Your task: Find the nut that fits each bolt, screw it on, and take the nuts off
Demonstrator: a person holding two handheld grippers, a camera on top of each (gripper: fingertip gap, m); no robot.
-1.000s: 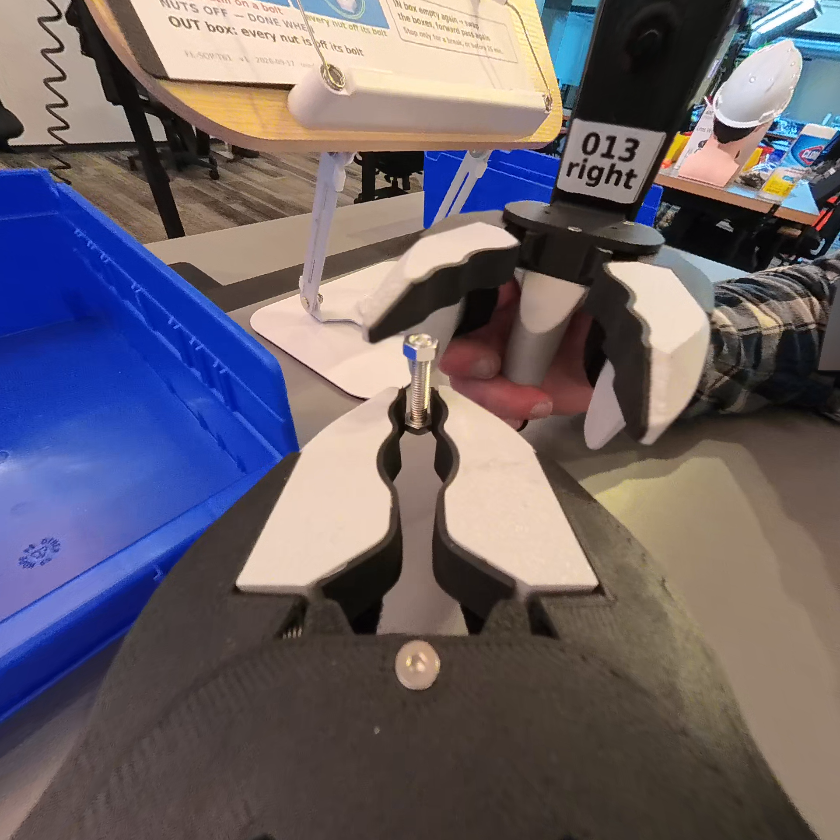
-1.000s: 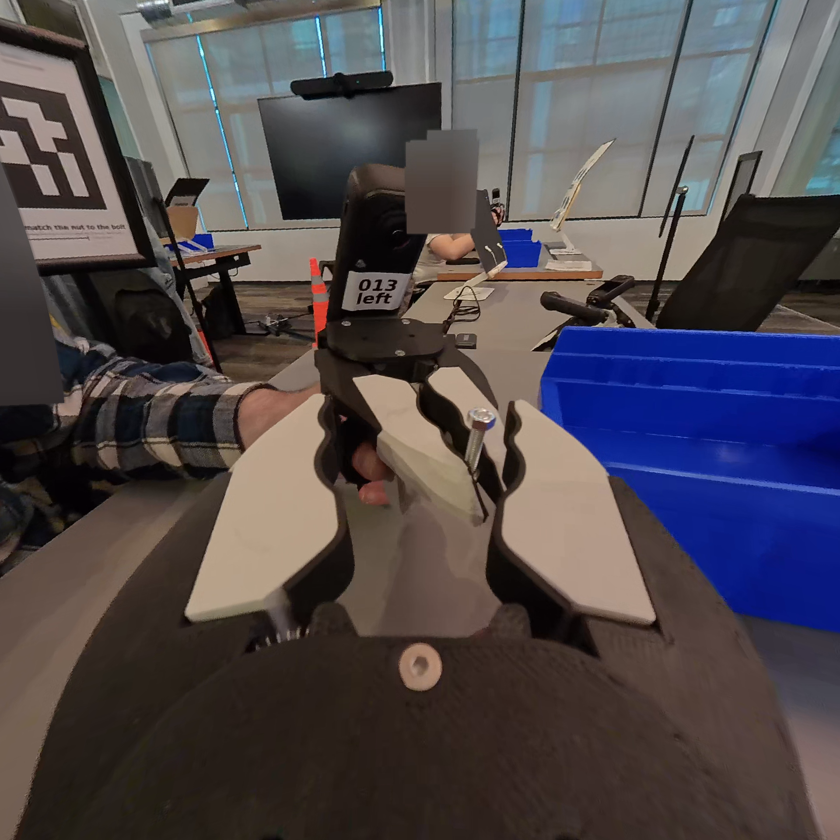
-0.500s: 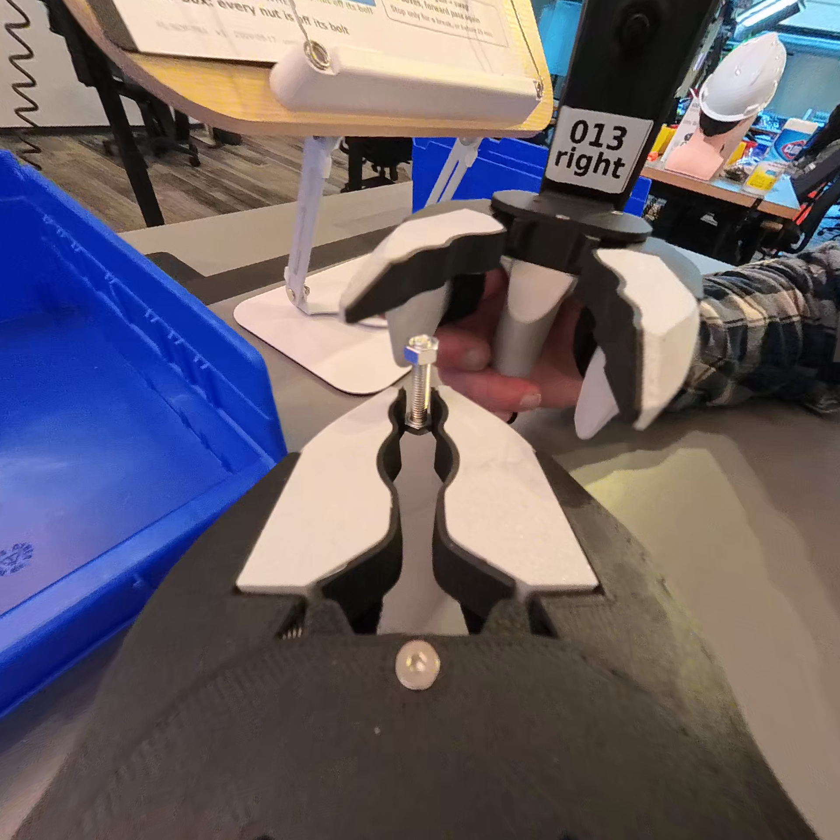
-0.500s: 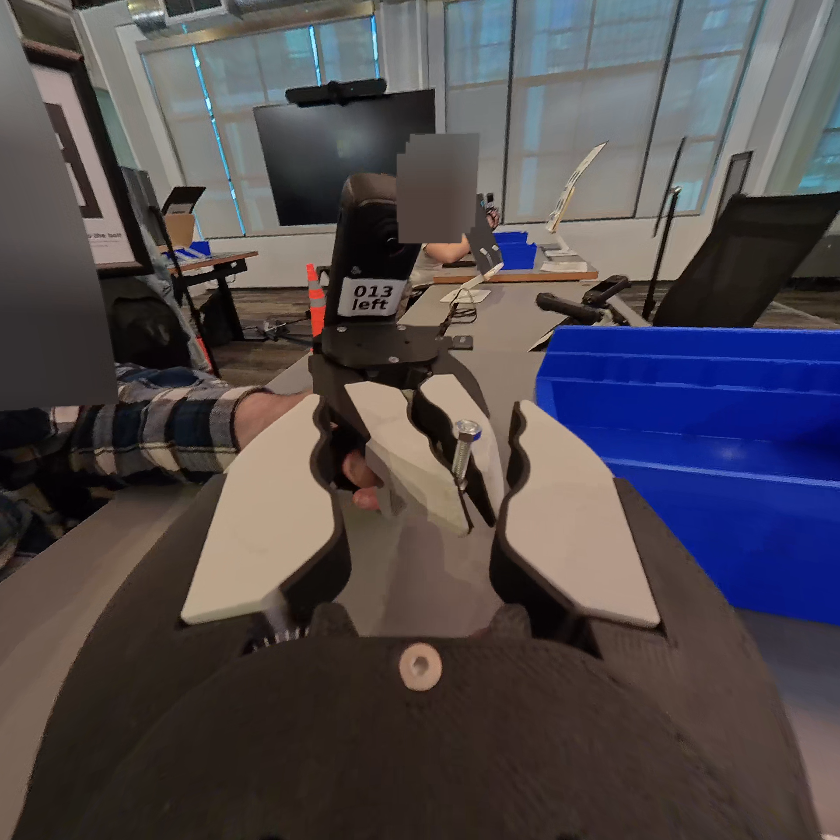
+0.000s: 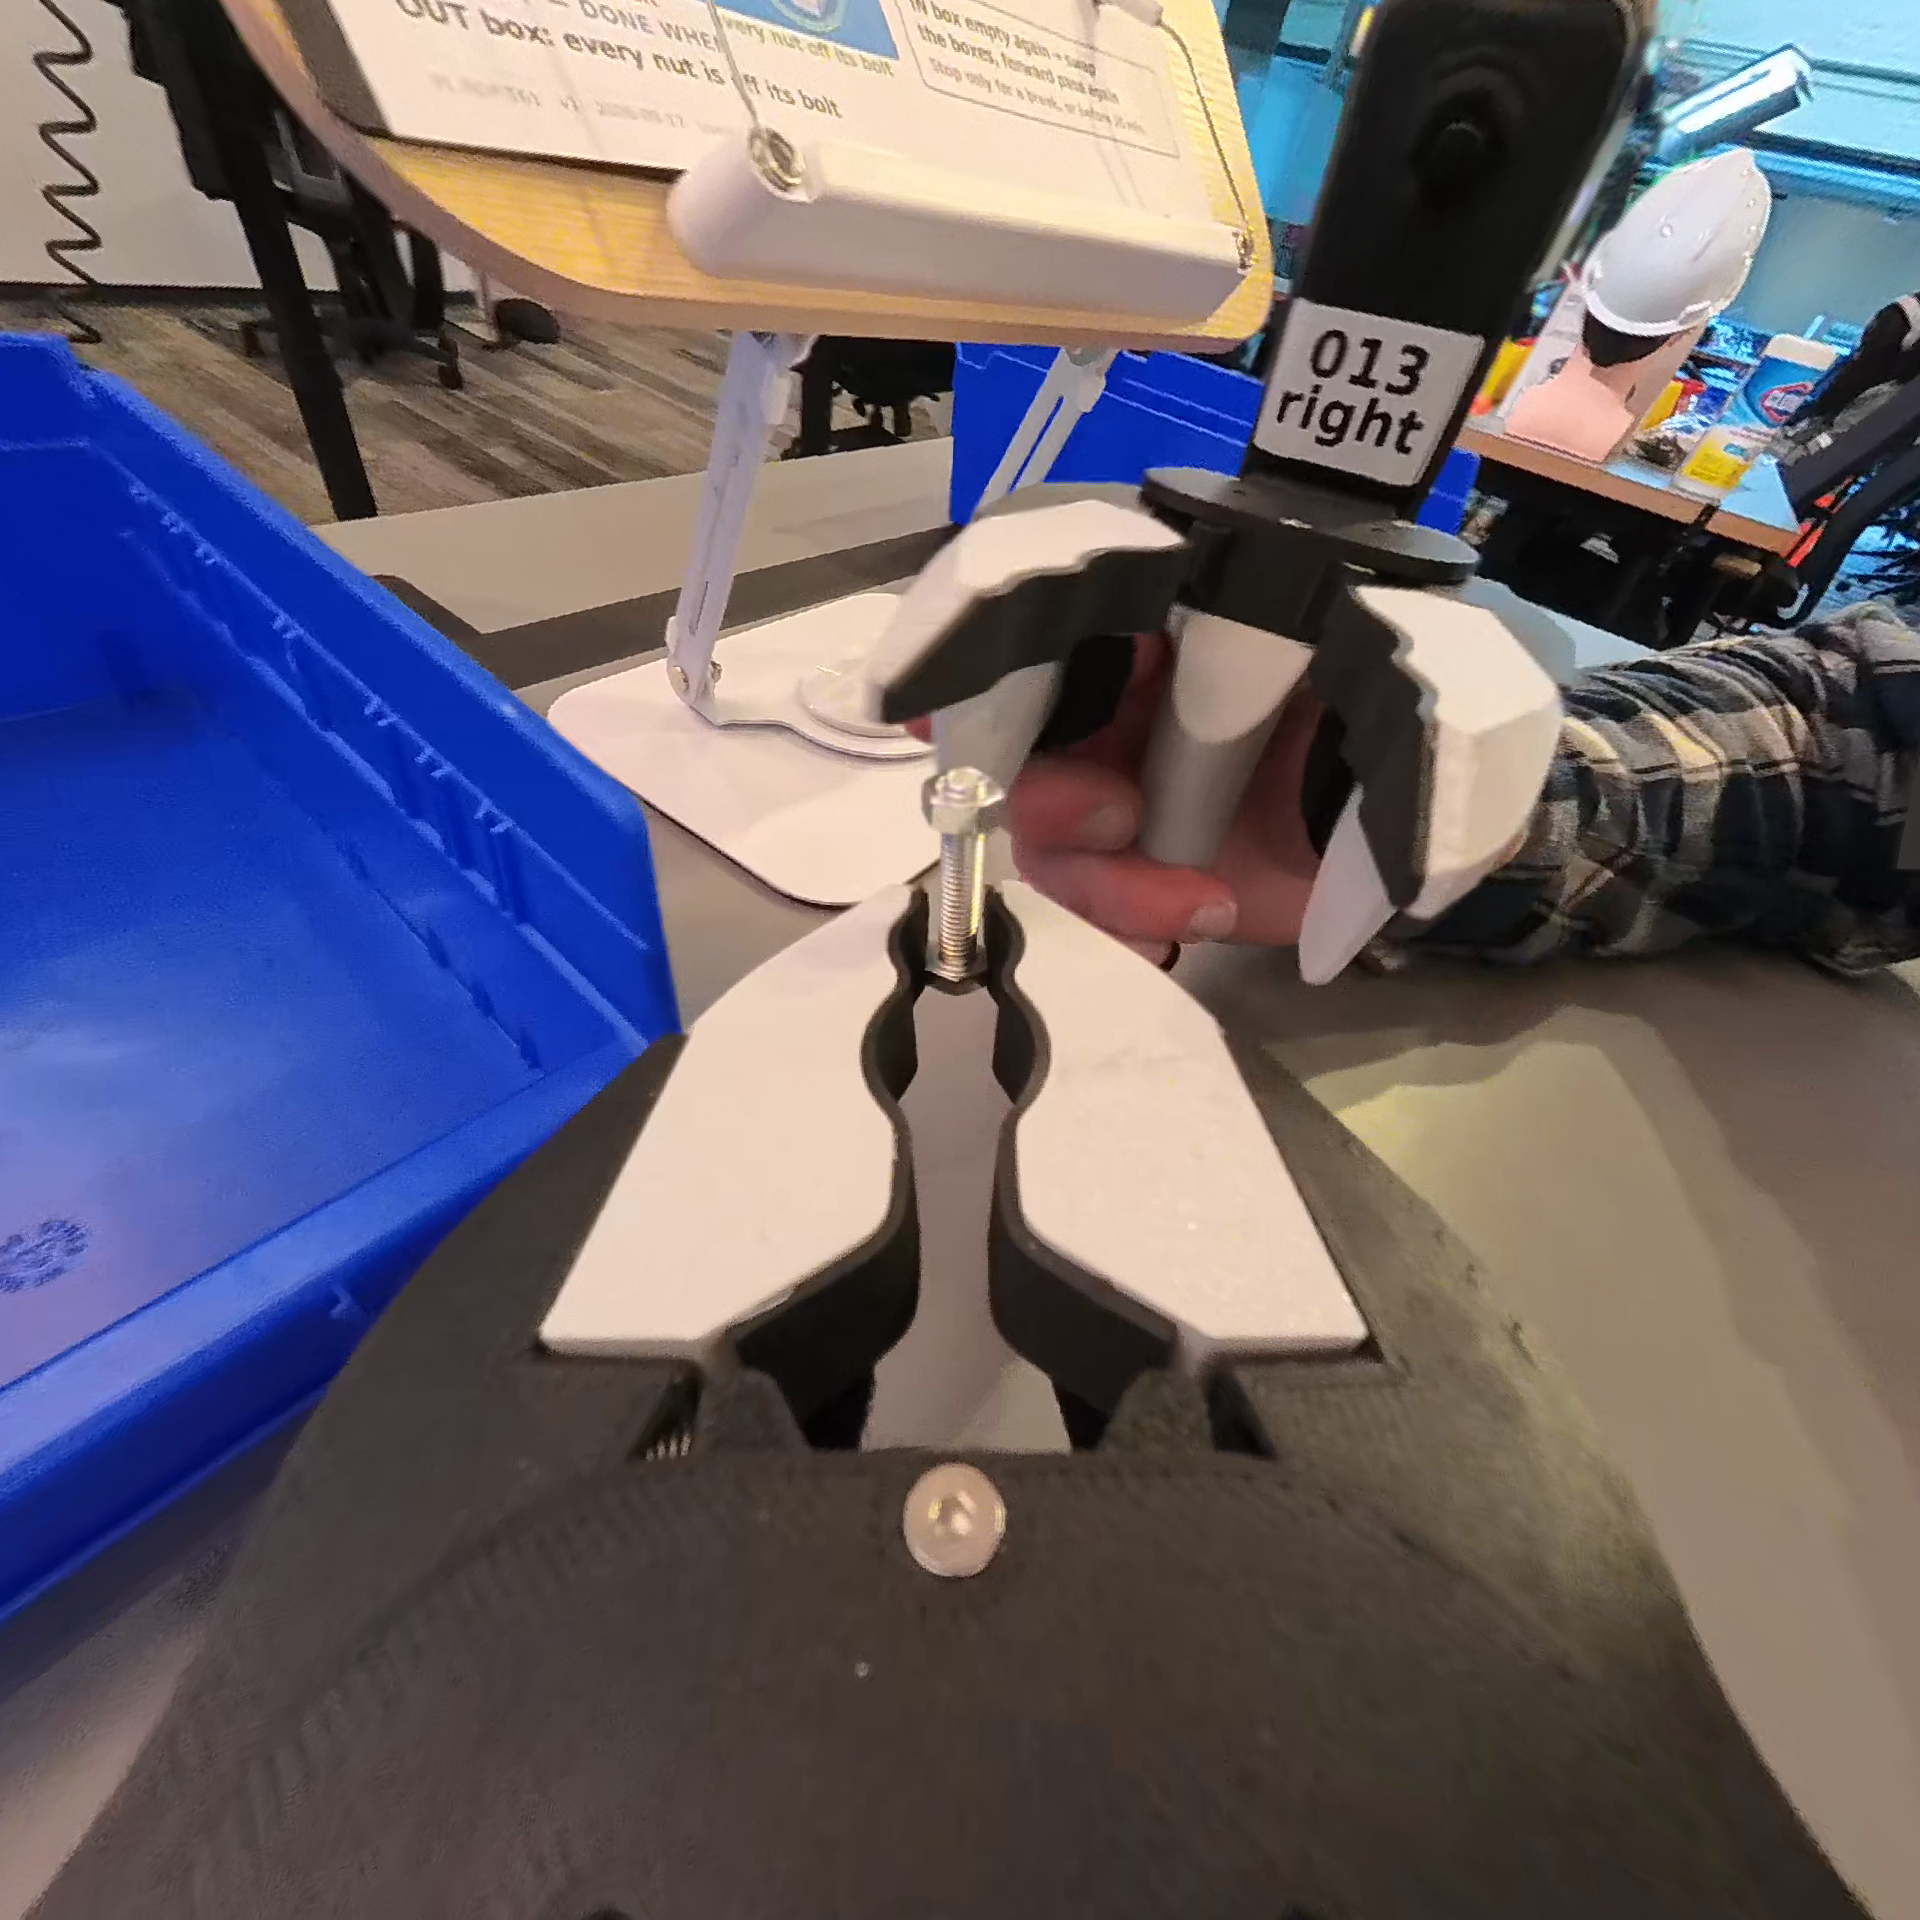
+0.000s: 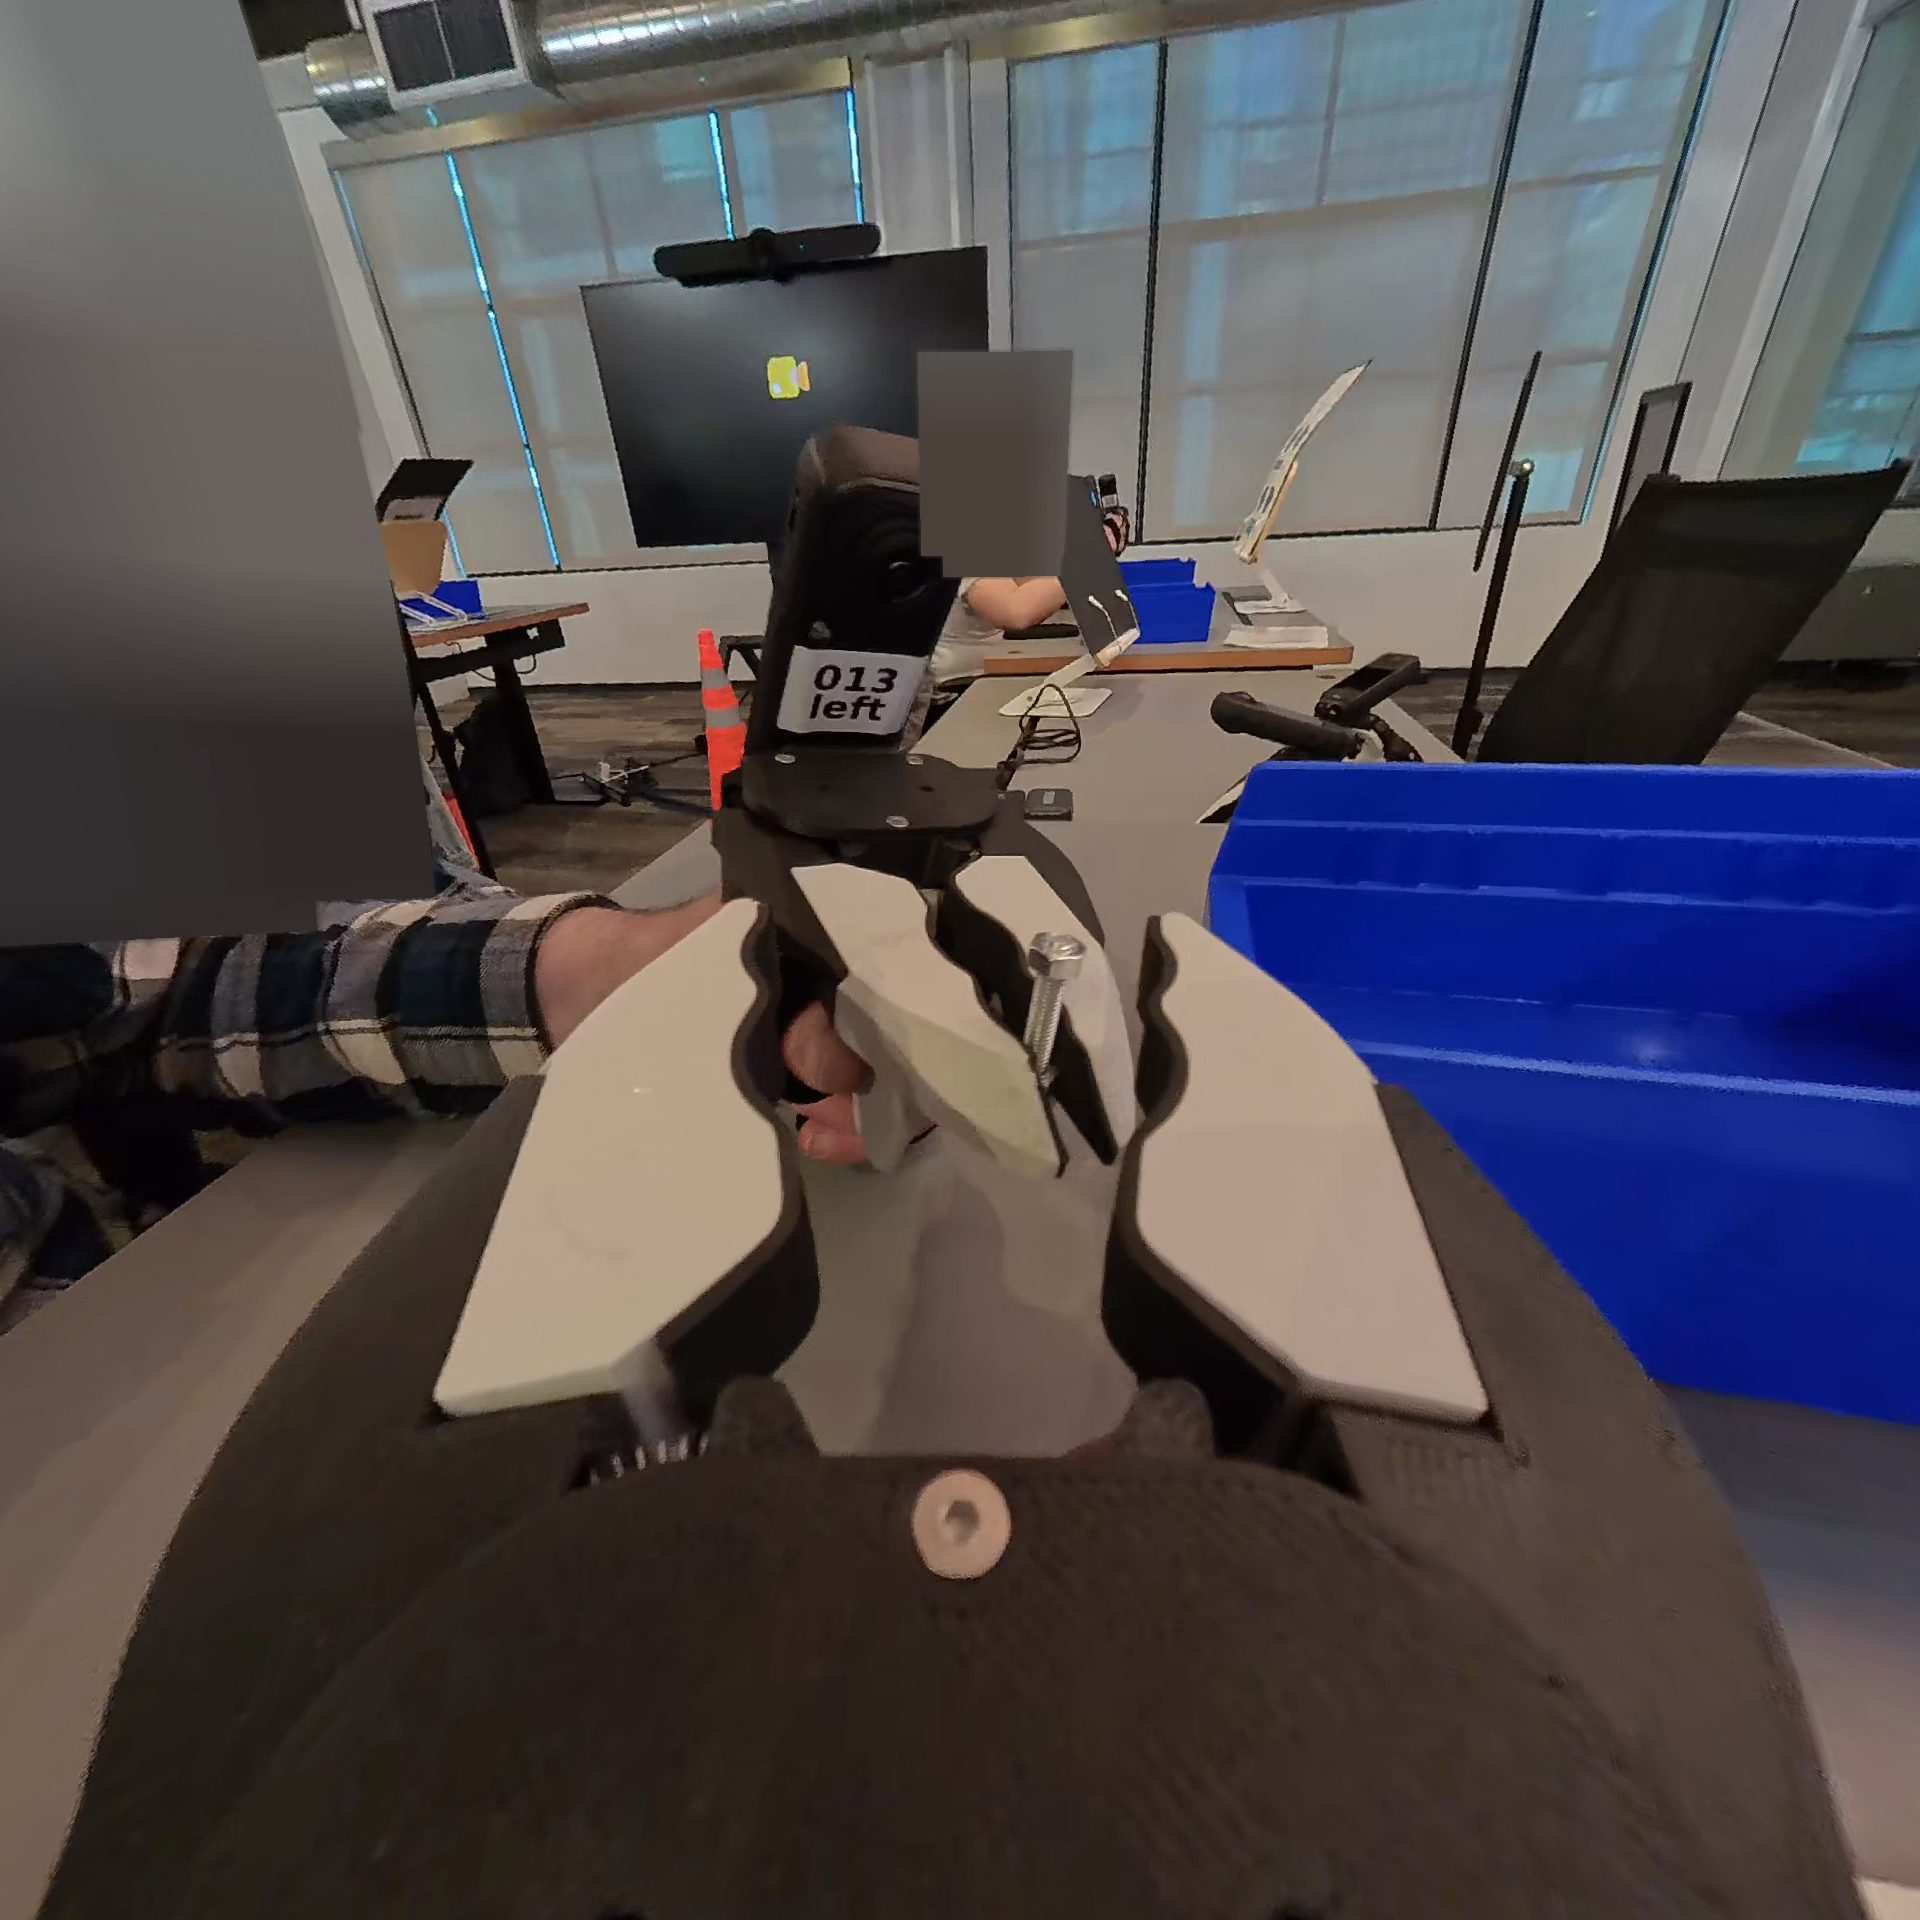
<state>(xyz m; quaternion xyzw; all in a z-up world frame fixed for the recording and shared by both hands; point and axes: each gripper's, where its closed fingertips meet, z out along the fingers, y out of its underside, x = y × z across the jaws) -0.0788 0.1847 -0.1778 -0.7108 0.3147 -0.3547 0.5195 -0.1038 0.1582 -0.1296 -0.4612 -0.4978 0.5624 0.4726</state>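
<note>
My left gripper [image 5: 956, 935] is shut on a small silver nut [image 5: 956, 968] at its fingertips. A silver bolt [image 5: 958, 873] stands upright out of the nut, hex head on top. My right gripper [image 6: 956, 925] is open. In the right wrist view the bolt [image 6: 1049, 1008] stands between my right fingers, close to the right finger [image 6: 1268, 1122], and neither pad touches it. In the left wrist view the right gripper [image 5: 1122, 821] hangs just behind the bolt head. The left gripper [image 6: 1060, 1143] also shows in the right wrist view.
A blue bin [image 5: 260, 935] stands at the left of the left wrist view; it shows at the right in the right wrist view [image 6: 1610, 1039]. A white stand [image 5: 779, 758] carries a wooden board with a sheet [image 5: 831, 208] behind the grippers. A hand [image 5: 1122, 862] and plaid sleeve [image 5: 1714, 790] hold the right gripper. My right fingertips sit around 5 cm from my left ones.
The left grasp on the nut and bolt is unchanged. The right gripper stays open around the bolt head, and its fingers have come in slightly. Both grippers have shifted a little.
</note>
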